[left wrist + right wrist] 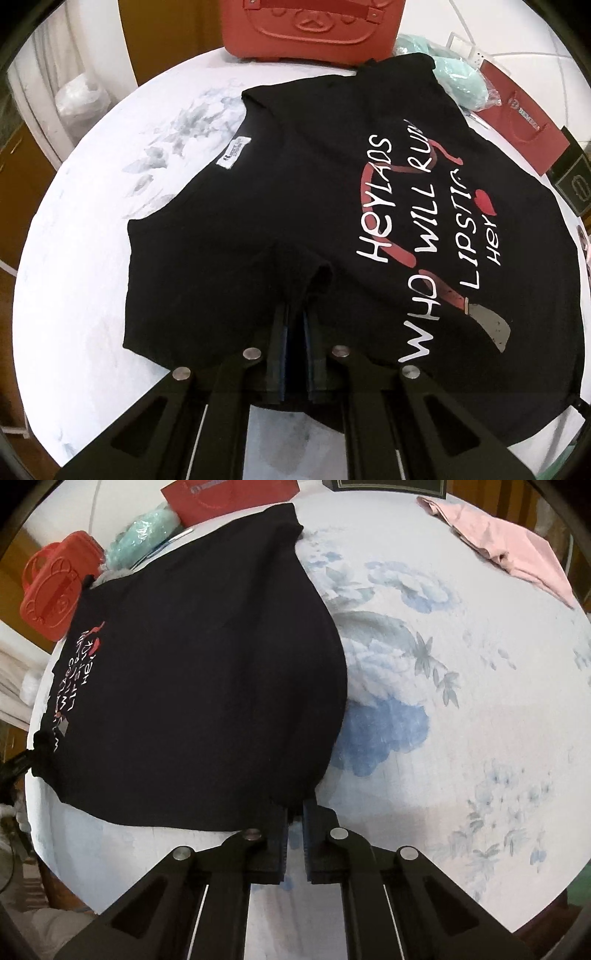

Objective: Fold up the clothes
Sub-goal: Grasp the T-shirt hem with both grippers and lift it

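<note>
A black T-shirt [295, 206] with white and red lettering lies spread on a white, blue-flowered sheet [85, 258]. Its white neck label faces up at the left. My left gripper [295, 314] is shut on a pinched fold of the shirt's near edge. In the right wrist view the same shirt [207, 672] lies at the left, and my right gripper [295, 808] is shut on its near corner at the hem. The left gripper's tip shows at the shirt's far left edge in that view.
A red plastic case [310, 29] stands at the far edge. A mint-green bagged item [461, 81], a red paper bag [524, 125] and a dark box [576, 181] lie beyond the shirt. A pink garment [506, 542] lies at the sheet's far right. Flowered sheet [461, 701] lies right of the shirt.
</note>
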`<state>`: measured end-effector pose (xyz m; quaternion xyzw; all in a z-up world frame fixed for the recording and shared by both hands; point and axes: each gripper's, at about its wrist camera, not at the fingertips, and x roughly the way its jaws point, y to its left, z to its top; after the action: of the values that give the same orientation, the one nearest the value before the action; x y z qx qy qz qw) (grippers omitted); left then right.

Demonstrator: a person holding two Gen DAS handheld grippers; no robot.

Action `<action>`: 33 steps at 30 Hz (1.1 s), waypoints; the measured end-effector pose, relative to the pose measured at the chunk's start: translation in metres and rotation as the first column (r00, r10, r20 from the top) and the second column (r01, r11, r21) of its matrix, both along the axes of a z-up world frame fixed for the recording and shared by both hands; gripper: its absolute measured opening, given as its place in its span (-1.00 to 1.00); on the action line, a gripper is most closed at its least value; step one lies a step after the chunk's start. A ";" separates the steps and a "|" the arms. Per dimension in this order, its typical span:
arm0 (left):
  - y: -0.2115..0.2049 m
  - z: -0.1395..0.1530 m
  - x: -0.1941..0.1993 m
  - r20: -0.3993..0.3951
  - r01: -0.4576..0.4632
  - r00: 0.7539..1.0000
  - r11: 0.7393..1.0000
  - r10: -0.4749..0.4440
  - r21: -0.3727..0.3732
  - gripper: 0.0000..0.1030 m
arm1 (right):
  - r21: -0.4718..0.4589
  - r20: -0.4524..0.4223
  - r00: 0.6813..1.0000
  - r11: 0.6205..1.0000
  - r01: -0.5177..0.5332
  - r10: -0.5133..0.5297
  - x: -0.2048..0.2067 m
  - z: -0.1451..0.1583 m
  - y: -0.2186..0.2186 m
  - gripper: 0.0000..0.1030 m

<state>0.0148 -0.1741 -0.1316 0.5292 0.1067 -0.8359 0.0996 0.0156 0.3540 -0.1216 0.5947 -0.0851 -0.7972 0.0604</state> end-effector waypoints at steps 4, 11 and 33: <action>-0.001 0.010 0.010 -0.010 -0.013 1.000 1.000 0.013 -0.005 -0.93 | -0.107 -0.030 0.998 0.993 0.049 -0.052 0.007 0.001 0.013 -0.90; -0.022 0.075 0.065 -0.162 -0.088 0.983 0.996 0.083 -0.026 -0.93 | -0.379 -0.191 0.955 0.915 0.139 -0.225 0.036 0.039 0.047 -0.90; -0.020 0.162 0.131 -0.304 -0.066 0.951 0.997 0.049 -0.048 -0.93 | -0.343 -0.276 0.933 0.930 0.128 -0.230 0.071 0.087 0.082 -0.85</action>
<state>0.1459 -0.1942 0.0307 0.3886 0.1121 -0.9065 0.1215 0.0862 0.4363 -0.0349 0.4335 -0.2571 -0.8585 0.0945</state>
